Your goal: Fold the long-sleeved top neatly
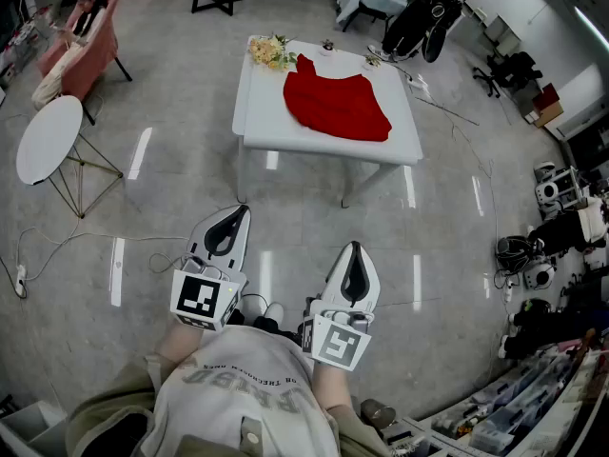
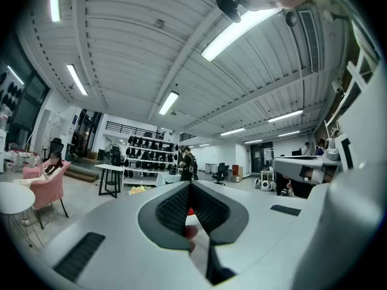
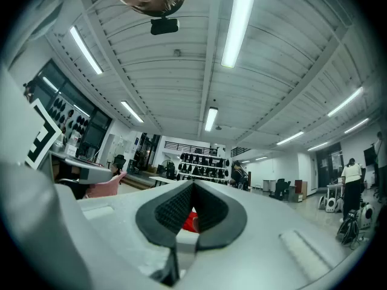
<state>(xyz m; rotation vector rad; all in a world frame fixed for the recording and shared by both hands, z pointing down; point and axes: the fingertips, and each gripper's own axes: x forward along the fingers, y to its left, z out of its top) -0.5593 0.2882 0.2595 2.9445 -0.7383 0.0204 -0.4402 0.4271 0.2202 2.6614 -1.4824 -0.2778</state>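
A red long-sleeved top lies crumpled on a white square table well ahead of me across the floor. My left gripper and right gripper are held close to my body, far short of the table, both shut with nothing between the jaws. In the left gripper view the left gripper has its tips touching, and a sliver of the red top shows through the gap behind them. The right gripper in its own view is likewise closed, with the red top seen far off.
Yellow flowers lie at the table's far left corner, small items at its far edge. A round white side table and pink chair stand at the left. Cables trail on the floor; equipment clutters the right side.
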